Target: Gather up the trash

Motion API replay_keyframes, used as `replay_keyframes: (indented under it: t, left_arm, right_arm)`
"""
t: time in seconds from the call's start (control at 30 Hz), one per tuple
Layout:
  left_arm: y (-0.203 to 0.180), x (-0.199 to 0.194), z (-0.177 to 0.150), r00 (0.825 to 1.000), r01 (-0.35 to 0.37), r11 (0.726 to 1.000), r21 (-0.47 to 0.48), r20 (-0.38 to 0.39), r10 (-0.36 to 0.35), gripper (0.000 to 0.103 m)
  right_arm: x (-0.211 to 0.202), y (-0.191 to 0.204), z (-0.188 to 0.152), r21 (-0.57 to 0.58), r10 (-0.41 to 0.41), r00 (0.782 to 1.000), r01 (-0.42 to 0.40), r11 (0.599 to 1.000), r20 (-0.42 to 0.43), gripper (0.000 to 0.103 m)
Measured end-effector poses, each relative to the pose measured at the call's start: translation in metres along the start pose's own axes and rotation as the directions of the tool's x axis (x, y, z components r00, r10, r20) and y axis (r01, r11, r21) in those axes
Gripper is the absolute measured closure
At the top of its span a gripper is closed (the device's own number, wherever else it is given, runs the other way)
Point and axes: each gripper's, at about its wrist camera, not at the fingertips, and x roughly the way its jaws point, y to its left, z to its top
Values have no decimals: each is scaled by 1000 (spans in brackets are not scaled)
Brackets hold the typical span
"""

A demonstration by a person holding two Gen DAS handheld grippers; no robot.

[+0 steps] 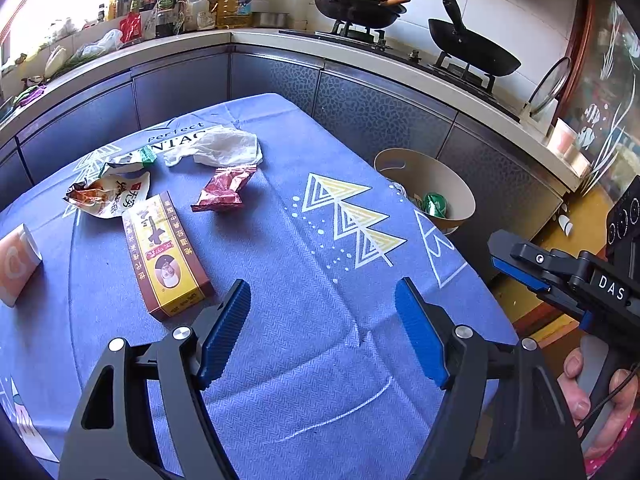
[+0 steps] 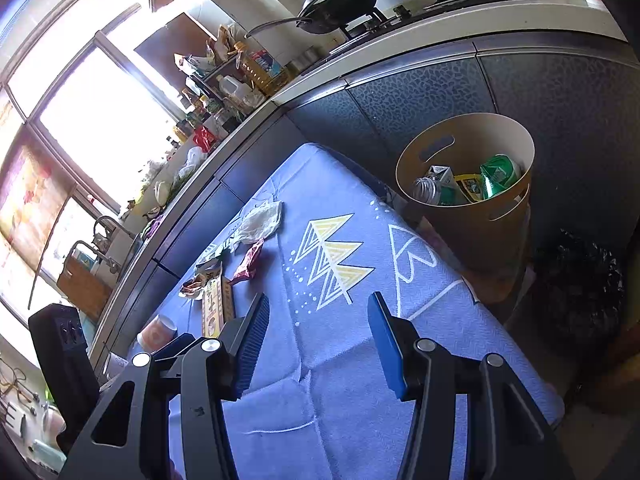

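Both claws, left claw [image 1: 322, 332] and right claw [image 2: 316, 344], hung open and empty; best approached the carton [image 1: 168, 254] squarely across its narrow sides.

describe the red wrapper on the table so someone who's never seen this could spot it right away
Start at the table with the blue patterned cloth in front of the kitchen counter. Its litter lies together toward the far left; the red wrapper is at the right edge of that group, just in front of the crumpled white plastic bag. It is the only dark red, shiny piece, with crimped ends, unlike the long yellow-and-brown box beside it.
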Motion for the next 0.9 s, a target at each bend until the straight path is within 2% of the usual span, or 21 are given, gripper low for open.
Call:
replay_keyframes:
  t: [0.9]
  left_arm:
    - [1, -1, -5, 1000, 10, 1000, 10, -3, -10, 29]
  right_arm:
    - [0, -3, -2, 9, -13, 1000, 13, 1000, -2, 50]
